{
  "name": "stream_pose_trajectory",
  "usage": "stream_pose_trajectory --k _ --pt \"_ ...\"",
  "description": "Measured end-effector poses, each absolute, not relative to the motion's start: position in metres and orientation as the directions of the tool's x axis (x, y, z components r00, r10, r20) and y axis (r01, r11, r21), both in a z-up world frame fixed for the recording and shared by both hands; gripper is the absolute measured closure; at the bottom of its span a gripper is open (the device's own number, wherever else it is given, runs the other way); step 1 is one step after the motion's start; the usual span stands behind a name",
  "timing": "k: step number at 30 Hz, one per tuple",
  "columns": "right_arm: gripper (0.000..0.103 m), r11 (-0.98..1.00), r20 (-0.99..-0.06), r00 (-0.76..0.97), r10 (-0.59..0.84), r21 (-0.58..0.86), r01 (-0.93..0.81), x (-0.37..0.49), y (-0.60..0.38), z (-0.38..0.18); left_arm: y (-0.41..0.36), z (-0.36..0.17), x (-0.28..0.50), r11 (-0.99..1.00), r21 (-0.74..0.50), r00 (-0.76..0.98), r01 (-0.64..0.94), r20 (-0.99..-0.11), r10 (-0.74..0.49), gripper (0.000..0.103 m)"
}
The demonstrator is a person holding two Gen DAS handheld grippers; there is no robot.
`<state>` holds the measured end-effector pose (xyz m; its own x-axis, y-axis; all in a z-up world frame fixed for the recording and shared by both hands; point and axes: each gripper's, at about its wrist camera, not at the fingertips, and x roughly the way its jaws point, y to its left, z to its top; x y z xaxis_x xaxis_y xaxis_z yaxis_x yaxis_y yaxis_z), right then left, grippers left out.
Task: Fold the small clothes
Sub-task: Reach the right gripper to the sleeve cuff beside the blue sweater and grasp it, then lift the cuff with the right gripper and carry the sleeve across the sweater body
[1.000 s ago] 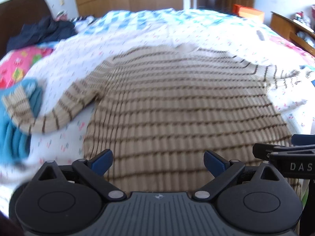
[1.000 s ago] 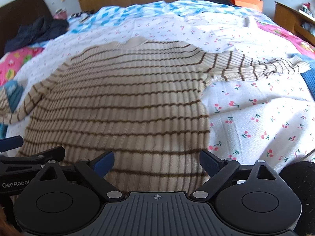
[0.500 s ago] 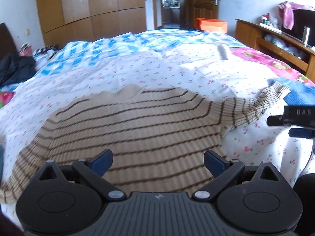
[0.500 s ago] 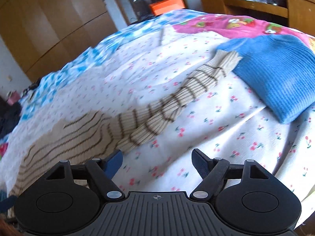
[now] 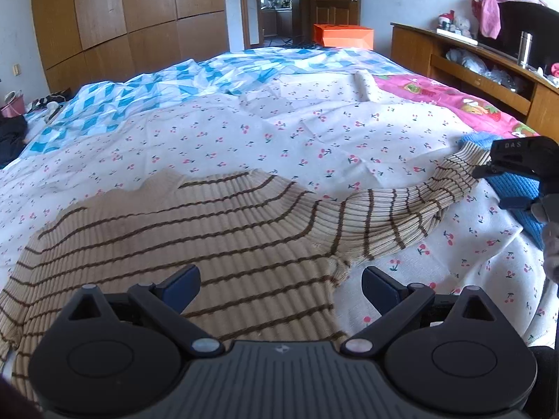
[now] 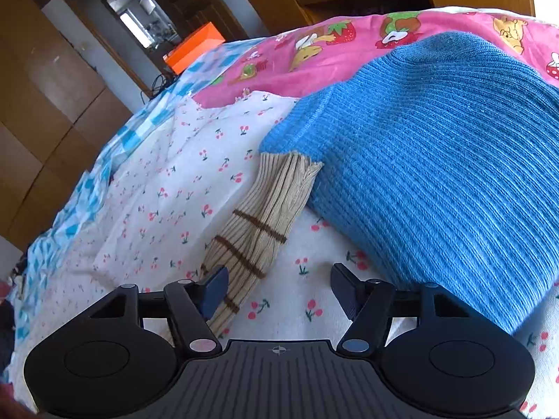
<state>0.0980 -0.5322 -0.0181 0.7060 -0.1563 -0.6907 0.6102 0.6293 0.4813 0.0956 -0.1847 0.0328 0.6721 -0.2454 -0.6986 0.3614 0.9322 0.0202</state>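
Cherry-print bedding (image 5: 244,132) carries my striped beige sweater (image 5: 195,244), spread flat with its body under my left gripper (image 5: 281,281), whose jaws stand wide apart over the knit, touching nothing. Its sleeve (image 6: 265,209) runs out to the folded blue sweater (image 6: 436,160), cuff touching it. My right gripper (image 6: 279,288), jaws just closing but apart, straddles that sleeve near its left pad.

The right gripper (image 6: 277,288), its jaws apart and just now closing, hangs over the striped sleeve (image 6: 260,211). The sleeve's cuff touches the blue sweater (image 6: 436,174) on the cherry-print bed sheet (image 6: 181,188).
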Motion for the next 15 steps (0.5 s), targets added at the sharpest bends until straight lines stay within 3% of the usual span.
stream_pose_trajectory --k 6,13,15 --pt "0.05 0.635 -0.678 0.722 -0.14 0.498 0.591 0.113 -0.534 -0.019 -0.195 0.029 0.097 0.923 0.026 0.661 0.383 -0.706 -0.255 0.001" --pt "0.089 0.595 -0.681 0.729 -0.066 0.56 0.576 0.123 -0.545 -0.023 -0.195 0.027 0.092 0.918 0.038 0.656 0.394 -0.711 -0.252 0.001" --pt "0.091 0.579 -0.638 0.768 -0.054 0.607 0.544 0.113 -0.547 -0.011 -0.195 0.03 0.09 0.918 0.041 0.662 0.394 -0.705 -0.253 0.001"
